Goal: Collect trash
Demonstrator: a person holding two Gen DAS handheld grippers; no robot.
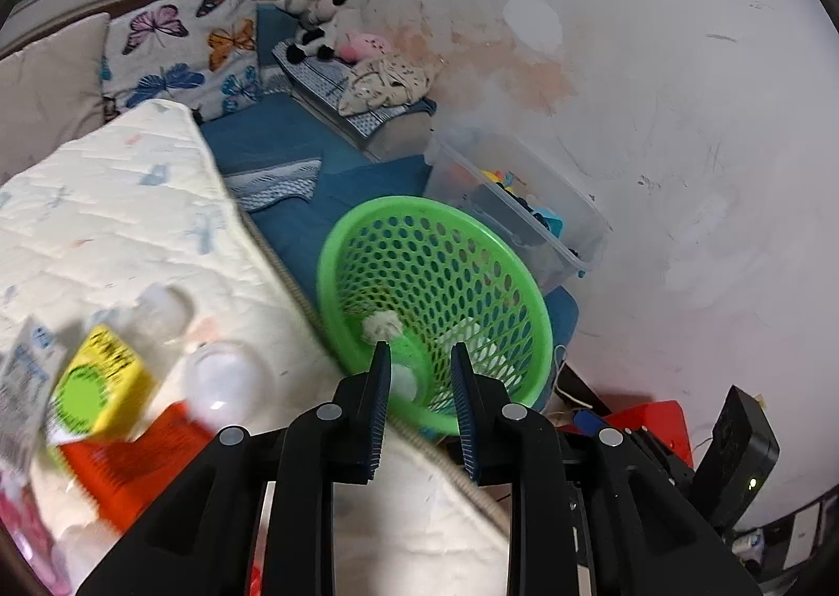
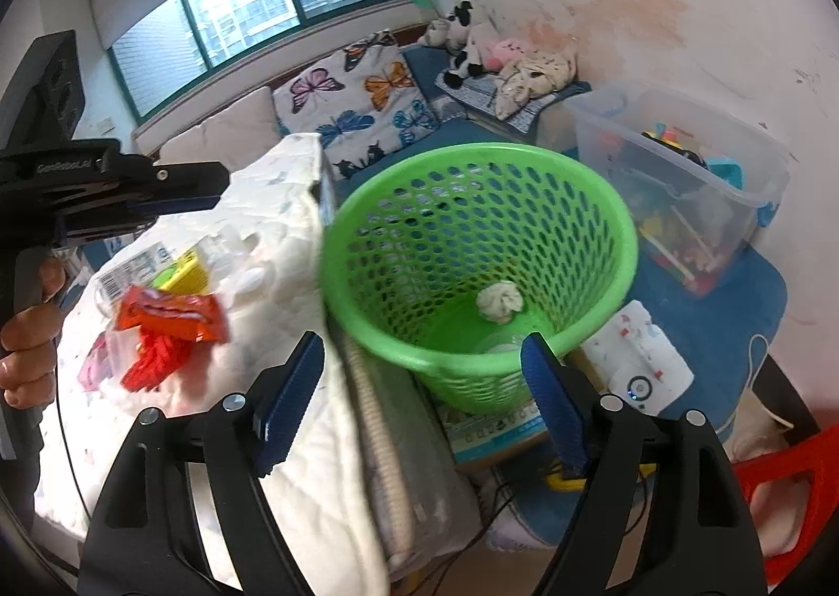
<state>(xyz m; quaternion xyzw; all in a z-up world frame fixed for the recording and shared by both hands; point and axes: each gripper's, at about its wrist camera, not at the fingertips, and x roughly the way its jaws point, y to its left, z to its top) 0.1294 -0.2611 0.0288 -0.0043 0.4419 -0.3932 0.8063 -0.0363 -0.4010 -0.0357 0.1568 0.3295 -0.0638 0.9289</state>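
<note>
- Green perforated basket point(image 2: 477, 249) beside the quilted white mattress point(image 2: 293, 281); a crumpled paper ball point(image 2: 499, 301) lies inside it.
- Red wrapper point(image 2: 168, 318) and yellow box point(image 1: 99, 386) lie on the mattress, left of the basket.
- Left gripper point(image 1: 419, 360) narrowly parted, empty; right gripper point(image 2: 422, 349) spread wide, empty.
- Stained wall point(image 1: 603, 71) behind.

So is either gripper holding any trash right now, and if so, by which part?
Nothing is held. The left gripper and the right gripper both have empty jaws, with only the green basket beyond them.

Bright daylight from the window point(image 2: 246, 8), fisheye-bent edges with dark corners, motion blur lower left
</note>
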